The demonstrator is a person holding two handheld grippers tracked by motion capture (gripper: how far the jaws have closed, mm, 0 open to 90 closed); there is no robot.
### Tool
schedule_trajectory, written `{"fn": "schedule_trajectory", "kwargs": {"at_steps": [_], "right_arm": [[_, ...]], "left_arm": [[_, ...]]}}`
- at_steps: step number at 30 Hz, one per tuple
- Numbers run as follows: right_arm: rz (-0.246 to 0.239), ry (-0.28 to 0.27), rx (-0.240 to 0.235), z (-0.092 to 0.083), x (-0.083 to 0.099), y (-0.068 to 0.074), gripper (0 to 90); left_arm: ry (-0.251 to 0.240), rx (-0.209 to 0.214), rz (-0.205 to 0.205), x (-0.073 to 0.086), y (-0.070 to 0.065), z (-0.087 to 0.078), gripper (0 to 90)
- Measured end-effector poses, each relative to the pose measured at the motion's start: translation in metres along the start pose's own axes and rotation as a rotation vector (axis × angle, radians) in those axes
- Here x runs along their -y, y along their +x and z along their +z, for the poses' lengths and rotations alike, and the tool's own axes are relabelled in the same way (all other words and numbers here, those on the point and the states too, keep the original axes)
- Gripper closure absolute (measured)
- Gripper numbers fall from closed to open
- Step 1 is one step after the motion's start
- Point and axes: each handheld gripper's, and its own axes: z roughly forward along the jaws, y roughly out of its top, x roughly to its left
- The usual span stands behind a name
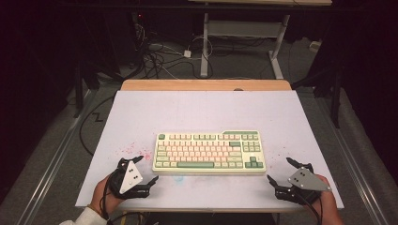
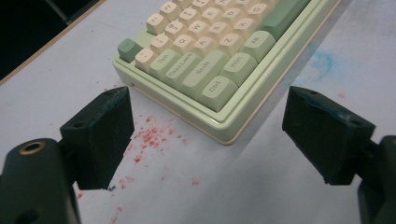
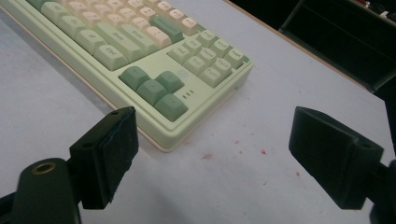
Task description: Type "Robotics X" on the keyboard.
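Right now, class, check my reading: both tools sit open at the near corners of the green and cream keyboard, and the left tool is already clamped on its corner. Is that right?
Not quite. The left tool is not clamped: the left gripper view shows its jaws spread wide, short of the keyboard corner, touching nothing. The rest holds; the right tool is open too.

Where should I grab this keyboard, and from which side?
Probably by its two short ends, one gripper each. The keyboard lies flat, long and low; the left gripper and right gripper sit open at its near corners. Come in sideways, clamping the case edge below the keys.
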Motion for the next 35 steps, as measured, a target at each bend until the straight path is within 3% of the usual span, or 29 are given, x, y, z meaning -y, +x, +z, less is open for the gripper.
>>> {"fn": "schedule_trajectory", "kwargs": {"at_steps": [35], "right_arm": [[0.007,0.007,-0.01,0.0054,0.0023,-0.0032,16.5]], "left_arm": [[0.01,-0.013,-0.001,-0.0017,0.0019,0.0029,15.9]]}}
